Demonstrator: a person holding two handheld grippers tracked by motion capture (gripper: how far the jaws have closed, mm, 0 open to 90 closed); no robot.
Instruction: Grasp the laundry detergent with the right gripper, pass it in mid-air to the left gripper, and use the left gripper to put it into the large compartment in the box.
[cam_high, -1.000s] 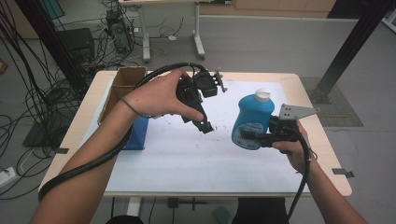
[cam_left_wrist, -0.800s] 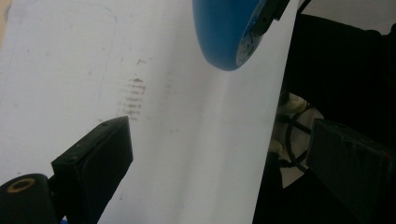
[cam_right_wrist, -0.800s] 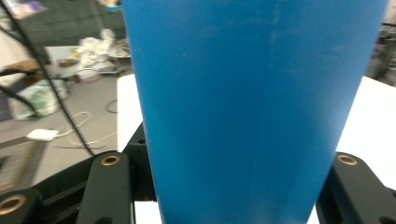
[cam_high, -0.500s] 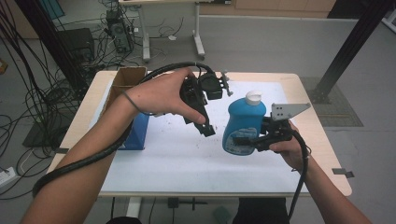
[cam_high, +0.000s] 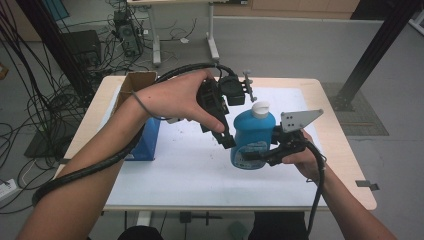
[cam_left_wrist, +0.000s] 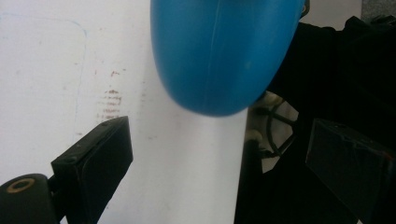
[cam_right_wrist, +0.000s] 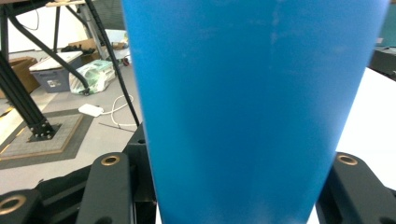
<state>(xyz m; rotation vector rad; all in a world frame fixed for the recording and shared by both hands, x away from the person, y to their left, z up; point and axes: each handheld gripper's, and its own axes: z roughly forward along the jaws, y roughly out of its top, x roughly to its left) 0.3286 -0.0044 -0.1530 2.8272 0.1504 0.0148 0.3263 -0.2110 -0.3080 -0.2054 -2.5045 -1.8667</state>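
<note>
A blue bottle with a white cap hangs upright above the white mat, near the table's middle. My right gripper comes in from the right and is shut on its lower body; in the right gripper view the bottle fills the gap between the jaws of that gripper. My left gripper points down just left of the bottle. In the left gripper view this gripper stands open, its pads far apart, with the bottle's rounded base just beyond them.
A blue box lies at the mat's left edge, with an open cardboard box behind it. The white mat covers most of the wooden table. Cables and a black post stand on the floor around.
My right gripper has carried the bottle leftward and slightly up, bringing it next to the left gripper. The left hand has barely moved.
</note>
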